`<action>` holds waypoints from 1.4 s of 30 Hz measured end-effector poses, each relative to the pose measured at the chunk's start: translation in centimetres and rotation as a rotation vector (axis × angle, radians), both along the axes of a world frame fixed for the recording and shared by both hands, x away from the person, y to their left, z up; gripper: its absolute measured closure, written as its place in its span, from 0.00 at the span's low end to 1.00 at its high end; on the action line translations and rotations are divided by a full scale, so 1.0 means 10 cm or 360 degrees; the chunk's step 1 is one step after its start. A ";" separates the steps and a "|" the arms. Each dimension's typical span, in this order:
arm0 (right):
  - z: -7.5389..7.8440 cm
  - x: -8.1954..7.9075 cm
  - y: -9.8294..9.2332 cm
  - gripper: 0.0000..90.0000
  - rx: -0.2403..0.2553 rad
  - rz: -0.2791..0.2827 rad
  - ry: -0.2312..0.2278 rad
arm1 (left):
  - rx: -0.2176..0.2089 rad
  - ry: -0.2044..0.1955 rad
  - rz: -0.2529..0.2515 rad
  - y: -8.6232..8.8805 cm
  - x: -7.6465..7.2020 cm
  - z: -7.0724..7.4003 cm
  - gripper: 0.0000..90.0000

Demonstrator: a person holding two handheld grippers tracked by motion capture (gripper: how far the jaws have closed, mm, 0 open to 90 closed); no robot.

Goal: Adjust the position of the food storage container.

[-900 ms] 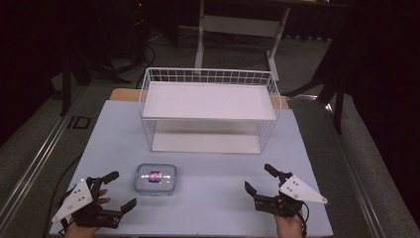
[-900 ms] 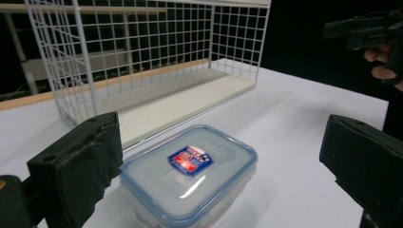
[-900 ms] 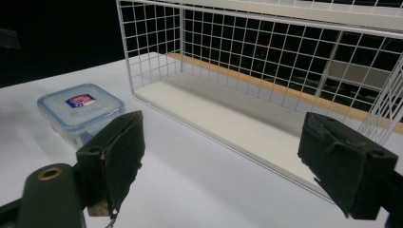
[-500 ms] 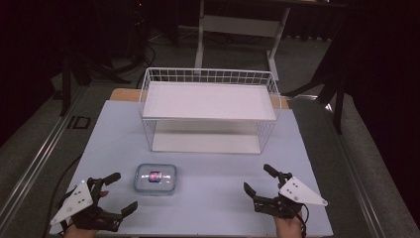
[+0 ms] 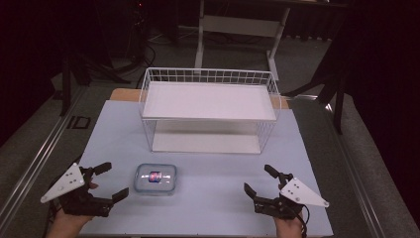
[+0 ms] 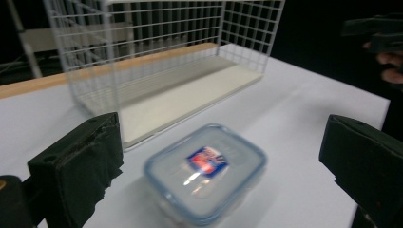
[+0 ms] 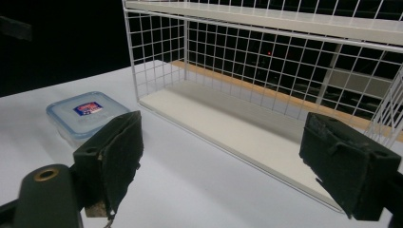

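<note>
Clear lidded box (image 5: 156,179), contents unclear

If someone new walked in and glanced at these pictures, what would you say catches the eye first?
Probably the white wire rack with two shelves, standing at the far middle of the pale table. Next comes the small clear lidded box with a red and blue label, lying near the front left. It sits just ahead of the open left tool, while the open right tool rests at the front right, apart from everything.
</note>
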State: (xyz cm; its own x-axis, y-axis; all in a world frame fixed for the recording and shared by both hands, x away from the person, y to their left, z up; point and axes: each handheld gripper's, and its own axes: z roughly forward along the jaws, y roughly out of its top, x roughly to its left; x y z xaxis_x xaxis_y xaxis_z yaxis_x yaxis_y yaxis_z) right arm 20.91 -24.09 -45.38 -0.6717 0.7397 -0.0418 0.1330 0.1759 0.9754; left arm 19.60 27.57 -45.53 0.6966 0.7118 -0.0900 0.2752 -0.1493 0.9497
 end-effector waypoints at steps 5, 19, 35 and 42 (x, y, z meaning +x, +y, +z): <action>-0.01 0.00 0.00 0.16 -0.0005 0.0009 0.0006 | 0.0069 0.0042 0.0097 0.14 0.10 -0.08 0.14; 0.00 -0.01 0.01 0.16 0.0016 0.0040 0.0010 | 0.0276 0.0230 0.0159 0.23 0.31 -0.44 0.76; -0.01 -0.02 0.01 0.16 0.0015 0.0048 0.0018 | 0.0555 0.0361 -0.0004 -0.13 0.50 -0.67 1.00; -0.02 0.00 0.01 0.16 0.0017 0.0046 0.0036 | 0.0503 0.0373 -0.0023 -0.17 0.54 -0.64 1.00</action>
State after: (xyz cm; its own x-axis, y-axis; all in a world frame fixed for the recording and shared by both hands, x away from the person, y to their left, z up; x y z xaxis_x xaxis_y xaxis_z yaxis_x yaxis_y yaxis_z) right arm 20.86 -24.01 -45.61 -0.6935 0.7202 -0.0186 0.1498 0.1695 0.9741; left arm 25.00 25.86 -51.91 0.6932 0.7203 -0.0257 0.4748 -0.4295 0.7682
